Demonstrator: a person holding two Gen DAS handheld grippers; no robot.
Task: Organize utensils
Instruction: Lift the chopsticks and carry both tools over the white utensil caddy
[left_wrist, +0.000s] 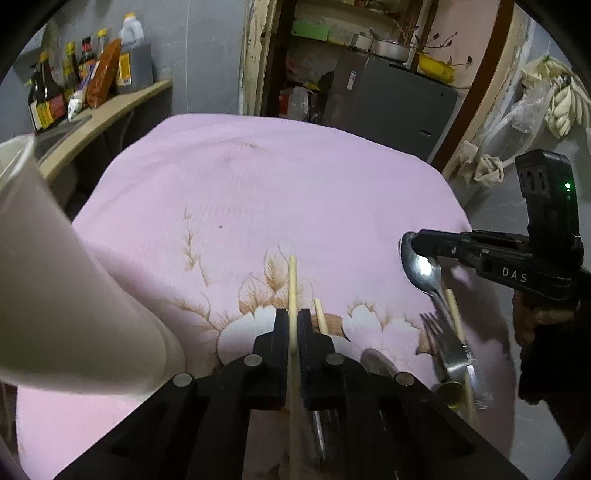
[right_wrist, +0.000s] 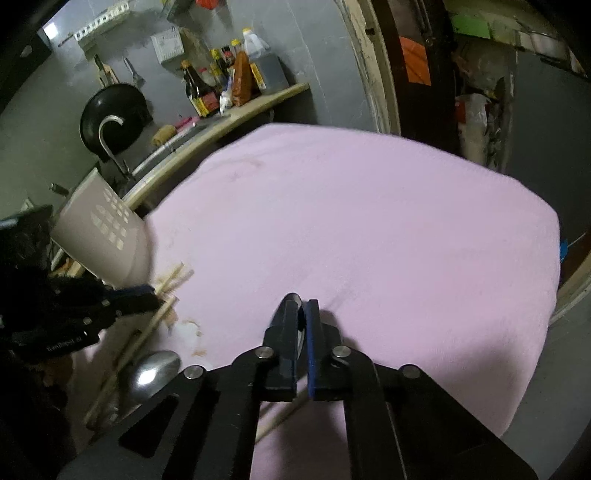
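Pink cloth (left_wrist: 280, 184), black grippers.
Cloth has brown leaf and white flower print; chopstick (left_wrist: 292, 288) pale wood; spoon (left_wrist: 424, 273) shiny silver; holder (left_wrist: 55, 295) off-white.

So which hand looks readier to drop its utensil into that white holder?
Probably the left: the left gripper, shut on a chopstick, is right beside the white holder. The right gripper, clamping a spoon, is farther off.

Pink floral cloth (left_wrist: 258, 177) bears chopsticks (left_wrist: 320, 317), fork (left_wrist: 441, 339), white holder (right_wrist: 103, 236)
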